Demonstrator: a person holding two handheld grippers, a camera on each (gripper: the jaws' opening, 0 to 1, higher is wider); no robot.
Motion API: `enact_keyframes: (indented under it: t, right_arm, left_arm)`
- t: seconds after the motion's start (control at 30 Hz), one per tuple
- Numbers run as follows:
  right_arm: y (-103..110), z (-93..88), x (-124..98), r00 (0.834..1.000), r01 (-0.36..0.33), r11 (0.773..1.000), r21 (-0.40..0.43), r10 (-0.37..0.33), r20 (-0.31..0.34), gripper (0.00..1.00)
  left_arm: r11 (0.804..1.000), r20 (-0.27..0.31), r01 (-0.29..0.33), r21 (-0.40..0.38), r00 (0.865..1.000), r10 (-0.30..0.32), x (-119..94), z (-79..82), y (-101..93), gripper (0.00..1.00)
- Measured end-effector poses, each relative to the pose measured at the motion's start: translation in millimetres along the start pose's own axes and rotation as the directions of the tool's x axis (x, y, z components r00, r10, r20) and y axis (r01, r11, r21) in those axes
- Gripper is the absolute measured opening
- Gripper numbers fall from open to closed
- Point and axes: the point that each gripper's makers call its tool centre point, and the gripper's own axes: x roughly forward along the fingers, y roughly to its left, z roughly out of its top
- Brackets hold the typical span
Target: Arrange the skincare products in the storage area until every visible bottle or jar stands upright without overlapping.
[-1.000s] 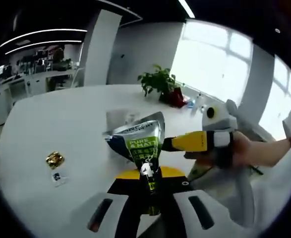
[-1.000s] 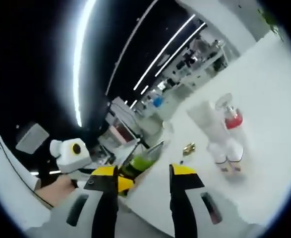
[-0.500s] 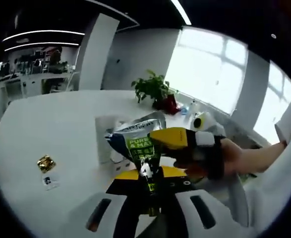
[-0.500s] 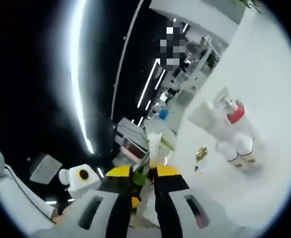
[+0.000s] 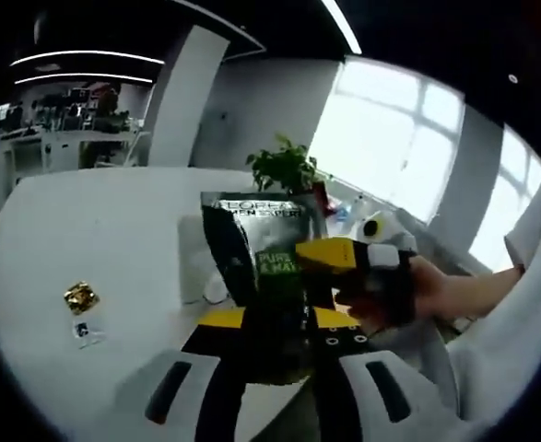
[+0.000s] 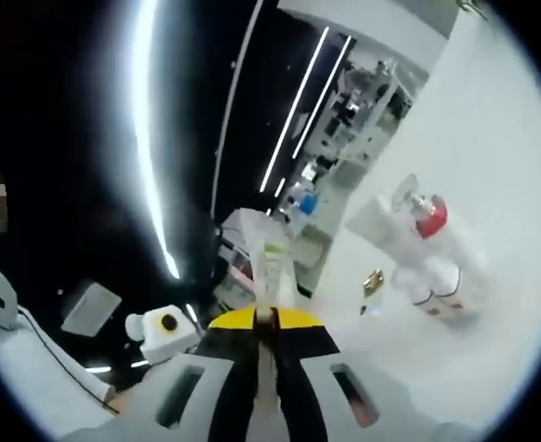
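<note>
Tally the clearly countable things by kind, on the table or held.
Dark tube: 1
Red-collared pump bottle: 1
Gold packet: 1
Potted plant: 1
Total: 4. The white bottles blur together, so they are left uncounted.

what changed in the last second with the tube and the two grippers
The right gripper, open a second ago, has shut on the tube, which the left gripper has kept clamped throughout. The tube has turned, its crimped end now facing the camera. The gold packet and the bottles on the table are unmoved.
</note>
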Motion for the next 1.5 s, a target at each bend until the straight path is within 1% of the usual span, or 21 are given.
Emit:
enact_keyframes:
  t: [0.13,0.27,0.3,0.37,0.47,0.53,0.6,0.63,0.73,0.77,0.83,0.93,1.0,1.07,1.17,1.2,1.27,1.33,1.4,1.43,1.5]
  right_arm:
    - [5.2,-1.3,-0.4,1.000,-0.021,1.000,0.003,0.021,-0.009,0.03]
    - [9.5,-8.2,0.5,0.999,-0.031,0.999,-0.011,0.031,-0.025,0.02]
    - [11.3,-10.6,1.4,0.999,-0.040,0.999,0.016,0.041,-0.032,0.01]
    - [19.2,-13.1,4.0,0.998,-0.064,0.998,0.025,0.065,-0.027,0.01]
    - [37.3,-13.2,8.4,0.992,-0.121,0.992,0.038,0.122,-0.013,0.01]
    - [47.0,-11.4,10.6,0.988,-0.157,0.987,0.039,0.157,-0.002,0.01]
    - [59.0,-4.5,10.9,0.975,-0.220,0.972,0.081,0.217,0.042,0.01]
    - [64.6,-0.4,10.2,0.966,-0.254,0.962,0.102,0.247,0.074,0.01]
    - [72.8,3.4,8.3,0.949,-0.309,0.942,0.129,0.297,0.103,0.01]
    - [73.8,2.5,8.3,0.947,-0.316,0.939,0.136,0.304,0.101,0.01]
    - [74.8,1.0,9.8,0.944,-0.326,0.933,0.153,0.313,0.104,0.01]
    - [73.3,-1.4,12.6,0.945,-0.322,0.932,0.168,0.305,0.116,0.01]
    - [71.5,0.8,12.0,0.945,-0.319,0.930,0.182,0.297,0.139,0.01]
    - [65.9,1.3,11.7,0.953,-0.290,0.941,0.175,0.266,0.146,0.01]
    - [48.3,0.5,8.9,0.972,-0.208,0.963,0.169,0.185,0.145,0.01]
    - [46.5,0.2,7.7,0.973,-0.201,0.965,0.171,0.177,0.145,0.01]
    - [33.8,-2.1,6.5,0.985,-0.133,0.976,0.170,0.110,0.134,0.01]
    - [35.4,-5.4,8.3,0.986,-0.132,0.979,0.158,0.114,0.123,0.01]
    - [31.4,-8.7,11.1,0.990,-0.097,0.984,0.148,0.080,0.114,0.01]
    - [28.1,-10.1,12.7,0.992,-0.072,0.987,0.140,0.057,0.111,0.01]
    - [26.7,-10.9,15.4,0.992,-0.059,0.988,0.141,0.042,0.117,0.01]
  left_arm:
    - [1.000,0.014,-0.008,-0.014,1.000,0.008,-7.6,2.3,9.0,0.29]
    - [0.999,0.008,-0.011,-0.036,1.000,0.011,-12.5,-3.1,16.7,0.29]
    - [0.999,0.002,-0.012,-0.042,1.000,0.013,-13.3,-6.2,19.9,0.30]
    - [0.997,-0.003,0.007,-0.079,1.000,-0.007,-14.8,-11.9,21.2,0.31]
    - [0.986,0.034,0.074,-0.149,0.997,-0.070,-17.2,-11.6,15.4,0.33]
    - [0.954,0.091,0.182,-0.238,0.982,-0.164,-23.4,-5.6,6.6,0.36]
    - [0.924,0.135,0.251,-0.287,0.966,-0.221,-28.2,0.1,2.3,0.40]
    - [0.919,0.141,0.265,-0.290,0.962,-0.233,-29.7,1.0,2.1,0.42]
    - [0.905,0.149,0.316,-0.283,0.947,-0.284,-35.3,3.8,-2.1,0.46]
    - [0.899,0.160,0.339,-0.276,0.939,-0.304,-37.1,6.7,-6.0,0.44]
    - [0.866,0.187,0.416,-0.279,0.908,-0.376,-41.9,14.0,-20.0,0.37]
    - [0.848,0.213,0.447,-0.285,0.892,-0.398,-41.0,18.4,-25.2,0.28]
    - [0.851,0.222,0.441,-0.287,0.894,-0.389,-38.9,19.1,-23.6,0.29]
    - [0.854,0.226,0.424,-0.303,0.902,-0.368,-37.6,19.1,-19.9,0.27]
    - [0.865,0.212,0.389,-0.317,0.918,-0.336,-37.9,14.8,-11.8,0.21]
    - [0.867,0.211,0.385,-0.317,0.919,-0.332,-38.9,13.9,-10.2,0.17]
    - [0.867,0.219,0.382,-0.320,0.920,-0.324,-42.3,13.8,-6.4,0.07]
    - [0.865,0.203,0.379,-0.330,0.923,-0.327,-41.8,10.8,-7.0,0.06]
    - [0.877,0.194,0.360,-0.318,0.930,-0.312,-41.7,7.8,-3.1,0.06]
    - [0.874,0.194,0.360,-0.328,0.931,-0.311,-42.0,7.0,-1.4,0.05]
    - [0.851,0.206,0.351,-0.390,0.934,-0.291,-42.5,6.8,3.3,0.02]
